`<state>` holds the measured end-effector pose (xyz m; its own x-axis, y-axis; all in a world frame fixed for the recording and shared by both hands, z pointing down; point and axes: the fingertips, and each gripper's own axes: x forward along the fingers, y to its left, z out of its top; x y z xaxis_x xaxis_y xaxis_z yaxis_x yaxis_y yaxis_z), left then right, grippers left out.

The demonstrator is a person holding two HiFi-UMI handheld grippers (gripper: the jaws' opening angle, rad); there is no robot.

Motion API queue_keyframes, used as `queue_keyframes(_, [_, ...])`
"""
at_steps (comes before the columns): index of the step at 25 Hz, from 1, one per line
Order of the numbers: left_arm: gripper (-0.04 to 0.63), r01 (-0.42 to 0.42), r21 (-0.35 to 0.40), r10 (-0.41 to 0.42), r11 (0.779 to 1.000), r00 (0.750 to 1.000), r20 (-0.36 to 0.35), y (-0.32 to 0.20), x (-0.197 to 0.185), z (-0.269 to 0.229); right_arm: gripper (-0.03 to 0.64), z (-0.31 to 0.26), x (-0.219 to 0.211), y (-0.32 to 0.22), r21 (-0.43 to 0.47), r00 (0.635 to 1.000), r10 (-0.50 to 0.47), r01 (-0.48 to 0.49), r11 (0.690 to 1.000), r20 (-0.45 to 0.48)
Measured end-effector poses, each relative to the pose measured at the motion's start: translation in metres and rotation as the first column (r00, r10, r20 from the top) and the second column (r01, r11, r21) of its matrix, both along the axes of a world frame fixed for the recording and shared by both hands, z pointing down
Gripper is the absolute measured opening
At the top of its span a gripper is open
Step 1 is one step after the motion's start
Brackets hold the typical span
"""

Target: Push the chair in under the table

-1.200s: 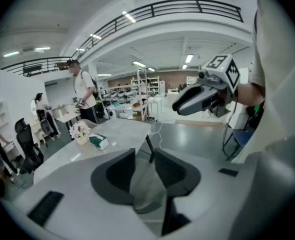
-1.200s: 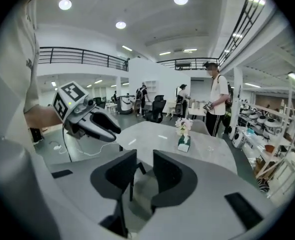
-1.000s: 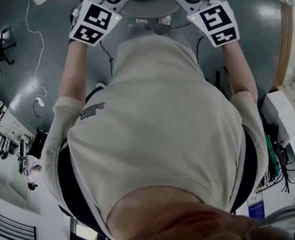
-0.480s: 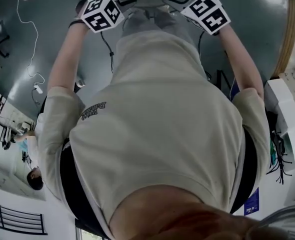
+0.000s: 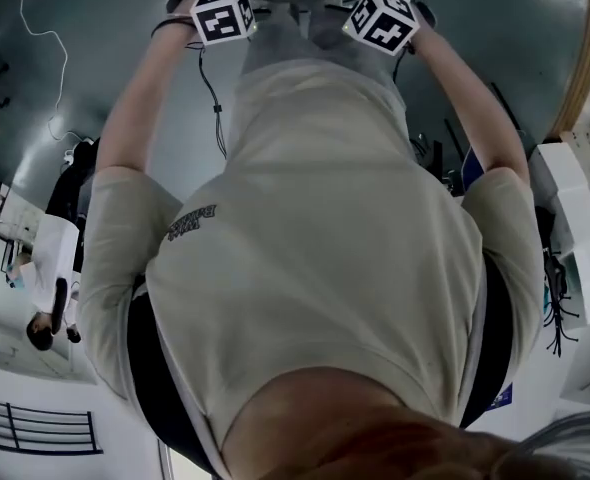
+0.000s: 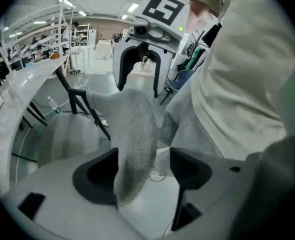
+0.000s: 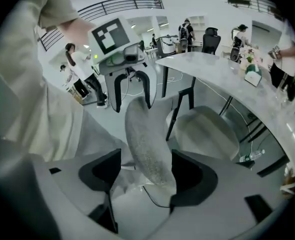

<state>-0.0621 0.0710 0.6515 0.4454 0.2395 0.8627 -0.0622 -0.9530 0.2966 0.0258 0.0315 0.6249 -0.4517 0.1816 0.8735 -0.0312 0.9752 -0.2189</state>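
**Item:** chair (image 7: 146,139), grey fabric-covered, w/ curved chair back (image 6: 135,129).

**Location:** on glossy grey floor (image 5: 95,58), facing the curved edge of the white bench (image 7: 222,74). Top rim of back apart from that edge, strip of floor showing btwn. Pale moulded seat shell (image 7: 207,131) beyond the back, partly below the bench edge. Black metal leg frame (image 7: 180,104) beside it; chair's or bench's, not determinable.

**Left gripper** (image 6: 142,170): jaws opening, near full spread. Top rim of back standing btwn them, touching one jaw, clear gap to the other. No clamp, nothing held.

**Right gripper** (image 7: 146,176): same condition. Jaws opening, wide; rim of back btwn, against one jaw, gap at the other. Nothing held.

**Arrangement:** both set over the same rim, one toward each end, facing each other along it. Operator in beige shirt (image 5: 315,268) directly behind the chair.

**Status (est.):**
- Push not visibly finished.
- Back not up against bench edge; seat only part-way under, as far as seen.
- Contact w/ back lined up but not firm.

**Remaining (prob.):** bear on or close on the rim, then drive chair fwd till seat is fully under the bench and back meets or nears the edge. Depth of seat under bench hard to gauge in the wide-angle views, so est. approx. only.
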Motion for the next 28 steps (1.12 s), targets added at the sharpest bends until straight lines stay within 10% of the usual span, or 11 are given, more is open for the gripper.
queue_keyframes(14, [0.307,-0.184,0.042,0.179,0.982,0.978,0.111,0.008,-0.001,0.075,0.310,0.079,0.011,0.003,0.075,0.944,-0.281,0.297,0.952,-0.171])
queue_keyframes(22, [0.307,-0.164,0.040,0.160,0.986,0.984,0.082,0.009,0.011,0.071,0.293,0.088,0.028,0.007,-0.119,0.887,-0.411,0.394,0.912,-0.212])
queue_keyframes(28, [0.252,-0.129,0.090,0.122,0.988,0.989,0.087,0.002,0.012,0.070,0.244,0.088,0.020,0.005,-0.035,0.903,-0.398,0.398,0.917,-0.159])
